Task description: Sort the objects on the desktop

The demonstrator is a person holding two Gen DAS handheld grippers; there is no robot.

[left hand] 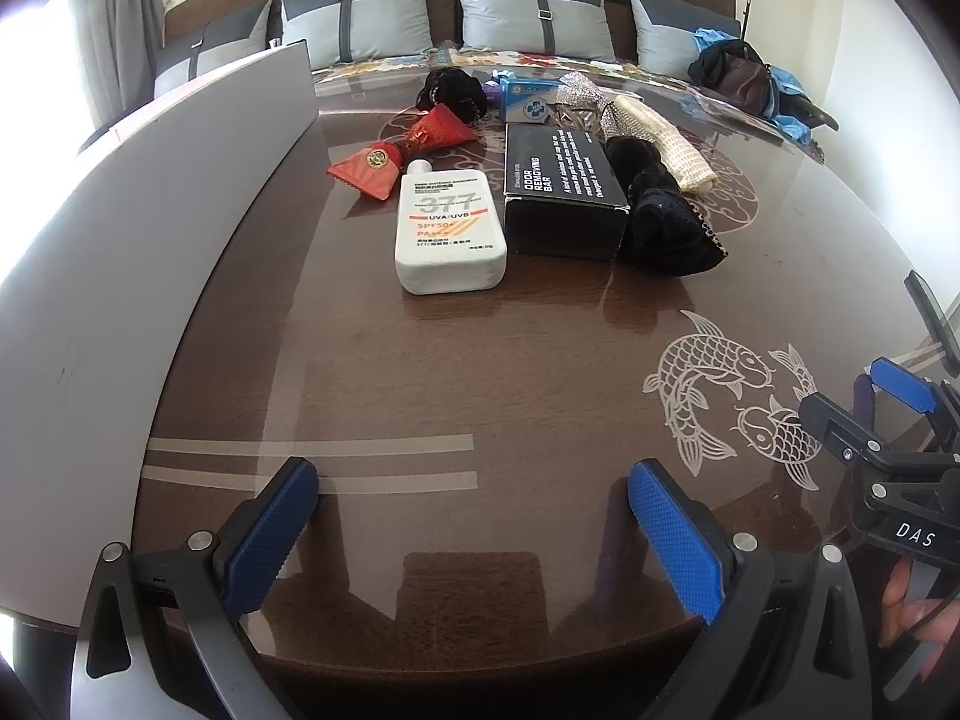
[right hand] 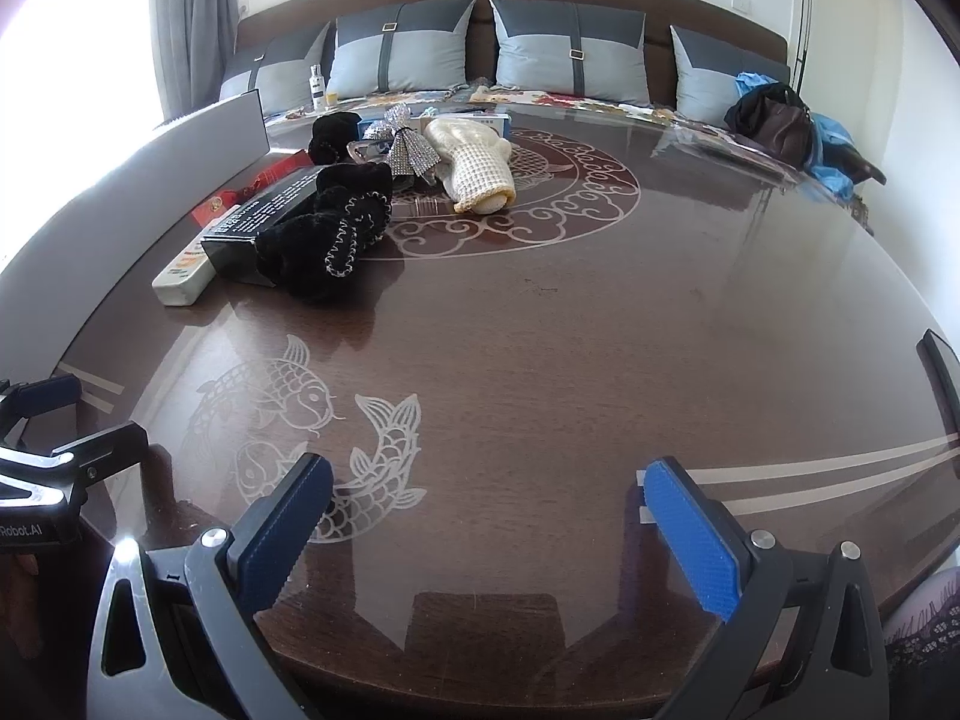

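a pale grey board (left hand: pixel 180 138) is seen standing on edge along the left side of a dark wooden table (left hand: pixel 480 372) with koi fish inlays. beside it, toward the table's middle, the desktop objects are grouped: a red foil pouch (left hand: pixel 414 147) lies at the left of the cluster, with a white sunscreen bottle (left hand: pixel 447 234) flat on the table just in front of it. touching the bottle's right side is a black box marked "odor removing bar" (left hand: pixel 564 192), and a black fuzzy glove (left hand: pixel 669 222) is draped against the box's right edge. behind these, a black scrunchie (left hand: pixel 450 93), a small blue box (left hand: pixel 528 99), a rhinestone bow (right hand: pixel 405 141) and a cream knitted glove (right hand: pixel 477 165) are gathered. the left gripper (left hand: pixel 474 516) is held low over the near table edge, its blue pads spread apart, nothing between them. the right gripper (right hand: pixel 489 522) is likewise shown spread wide and empty, well short of the cluster.
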